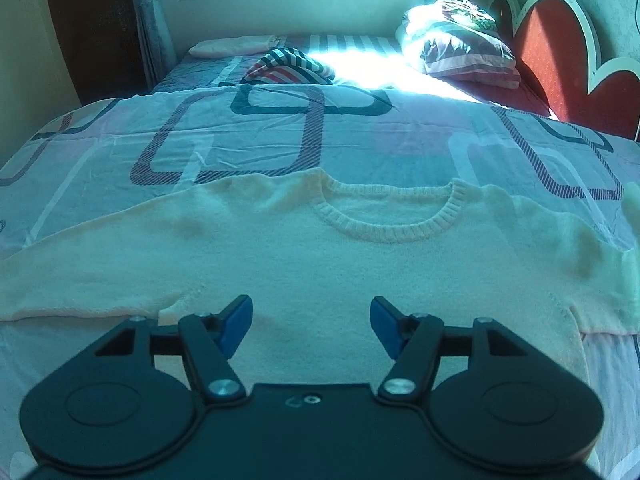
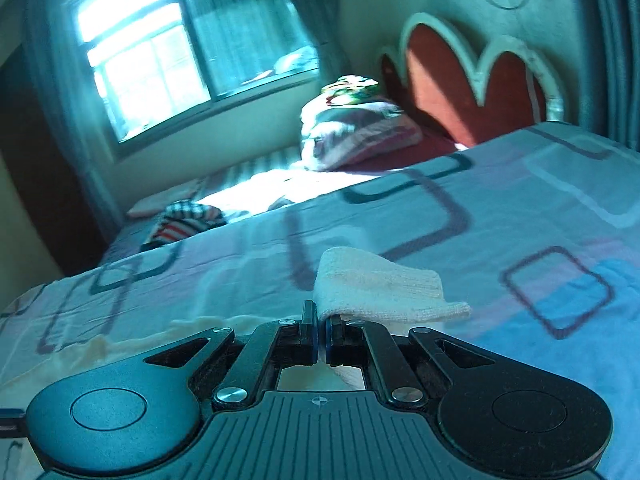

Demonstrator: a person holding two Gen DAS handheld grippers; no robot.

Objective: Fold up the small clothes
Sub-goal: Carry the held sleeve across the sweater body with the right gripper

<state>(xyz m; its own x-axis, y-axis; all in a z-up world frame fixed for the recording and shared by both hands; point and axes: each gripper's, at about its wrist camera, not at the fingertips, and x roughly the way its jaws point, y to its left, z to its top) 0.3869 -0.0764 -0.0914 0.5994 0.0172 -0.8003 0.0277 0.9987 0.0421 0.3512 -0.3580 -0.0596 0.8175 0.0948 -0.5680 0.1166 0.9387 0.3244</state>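
In the lower centre of the right wrist view the right gripper [image 2: 322, 334] has its jaws pressed together on a knit cuff [image 2: 380, 288], the end of a sleeve of the cream sweater [image 1: 320, 264]. The cuff stands up just above the fingertips, lifted clear of the bedspread [image 2: 520, 208] behind it; the grip is at the very end of the sleeve, probably so the whole length can be carried over the body in one sweep. The view is tilted and a little blurred.

In the lower centre of the left wrist view the left gripper [image 1: 311, 318] hangs over the lower part of the sweater with its jaws apart and nothing between the blue pads [image 1: 236, 320]. Whether they touch the knit cannot be told. It seems placed there to steady the body or to take the hem.

The sweater lies flat, front up, across the middle of that frame, its ribbed neckline [image 1: 388, 216] toward the top and one sleeve stretched to the left edge; the other sleeve runs out of frame at the right edge.

Beyond it, toward the upper frame, sit a striped garment [image 1: 288, 66], a pillow [image 1: 460, 44], and the red headboard [image 1: 556, 52] at upper right
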